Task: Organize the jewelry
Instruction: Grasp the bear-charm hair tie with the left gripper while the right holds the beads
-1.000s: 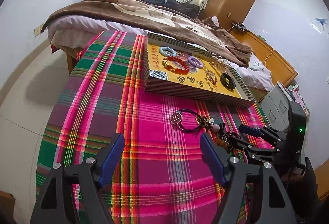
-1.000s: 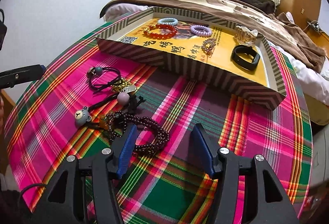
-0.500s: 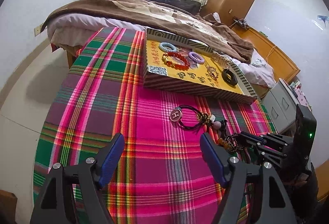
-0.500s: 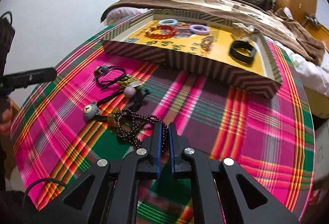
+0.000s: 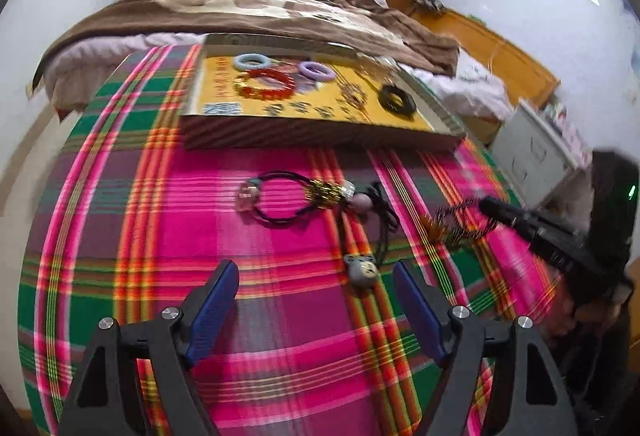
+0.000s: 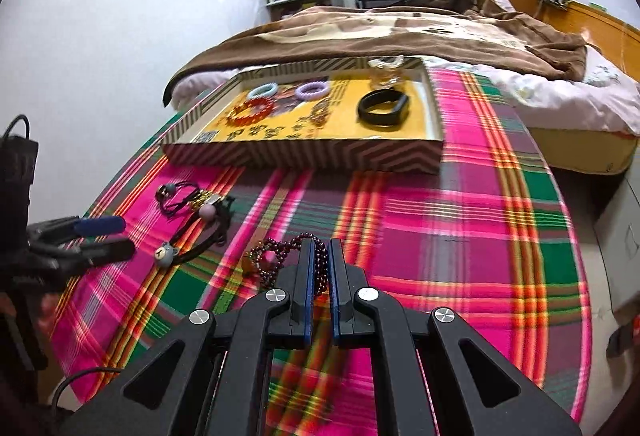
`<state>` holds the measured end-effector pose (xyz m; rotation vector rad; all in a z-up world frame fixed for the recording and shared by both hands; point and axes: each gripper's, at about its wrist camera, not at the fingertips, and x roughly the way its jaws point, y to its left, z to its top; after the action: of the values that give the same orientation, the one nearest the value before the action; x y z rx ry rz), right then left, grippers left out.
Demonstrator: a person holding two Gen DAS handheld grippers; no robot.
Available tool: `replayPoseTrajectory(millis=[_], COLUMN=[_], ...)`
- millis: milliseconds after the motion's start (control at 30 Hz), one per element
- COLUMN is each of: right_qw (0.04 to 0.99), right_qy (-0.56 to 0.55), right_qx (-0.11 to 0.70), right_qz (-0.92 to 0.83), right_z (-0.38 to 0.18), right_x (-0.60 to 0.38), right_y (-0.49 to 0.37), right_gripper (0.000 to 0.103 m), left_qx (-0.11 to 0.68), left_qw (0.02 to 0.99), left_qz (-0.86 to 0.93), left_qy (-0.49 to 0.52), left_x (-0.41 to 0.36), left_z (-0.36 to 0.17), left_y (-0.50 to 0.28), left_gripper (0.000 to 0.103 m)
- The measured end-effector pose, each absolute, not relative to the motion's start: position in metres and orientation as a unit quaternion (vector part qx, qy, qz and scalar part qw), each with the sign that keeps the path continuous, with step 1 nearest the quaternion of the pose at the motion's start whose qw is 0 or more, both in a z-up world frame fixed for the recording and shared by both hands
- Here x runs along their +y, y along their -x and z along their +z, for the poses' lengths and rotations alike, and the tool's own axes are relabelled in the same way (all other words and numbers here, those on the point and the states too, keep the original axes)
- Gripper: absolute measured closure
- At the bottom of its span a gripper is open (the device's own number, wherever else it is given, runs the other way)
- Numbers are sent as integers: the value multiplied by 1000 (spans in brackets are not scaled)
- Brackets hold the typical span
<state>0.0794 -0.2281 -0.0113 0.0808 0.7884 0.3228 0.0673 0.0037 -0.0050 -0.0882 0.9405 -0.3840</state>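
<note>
My right gripper point(image 6: 319, 256) is shut on a dark red bead bracelet point(image 6: 276, 260) and holds it above the plaid cloth; it also shows in the left wrist view point(image 5: 460, 222). My left gripper point(image 5: 316, 300) is open and empty over the cloth, just short of a grey bear hair tie point(image 5: 362, 268). A black hair tie with a round charm point(image 5: 280, 196) and a pink-bead tie point(image 5: 362, 201) lie beyond it. A striped tray point(image 6: 304, 152) with a yellow floor holds a red bracelet point(image 6: 252, 110), blue point(image 6: 263, 90) and purple point(image 6: 312, 89) rings and a black band point(image 6: 383, 107).
The table has a pink and green plaid cloth point(image 5: 160, 236). A bed with a brown blanket point(image 6: 400, 32) stands right behind the tray. A grey cabinet point(image 5: 532, 152) stands off the table's right side. The left gripper appears at the left in the right wrist view point(image 6: 100, 236).
My right gripper closed on the dark red bracelet and lifted it off the cloth. My left gripper moved forward and to the right, toward the hair ties.
</note>
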Motion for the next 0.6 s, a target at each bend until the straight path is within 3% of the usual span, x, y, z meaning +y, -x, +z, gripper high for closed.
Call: replayPoseTrajectory(millis=[367,600], right_qw=[911,911], right_qy=[-57,-61], right_qx=[380,378], right_qz=[150,150], right_z=[-16,-16], right_x=[-242,-244], right_y=[-77,-75], right_gripper=[97,97], left_qx=[459,455], left_qw=[870,870], left_qz=[-180,-188], left_qy=[4,-24], left_x=[-28,-44], left_z=[-16,-17], left_y=[-71,-70], left_gripper=[26,57])
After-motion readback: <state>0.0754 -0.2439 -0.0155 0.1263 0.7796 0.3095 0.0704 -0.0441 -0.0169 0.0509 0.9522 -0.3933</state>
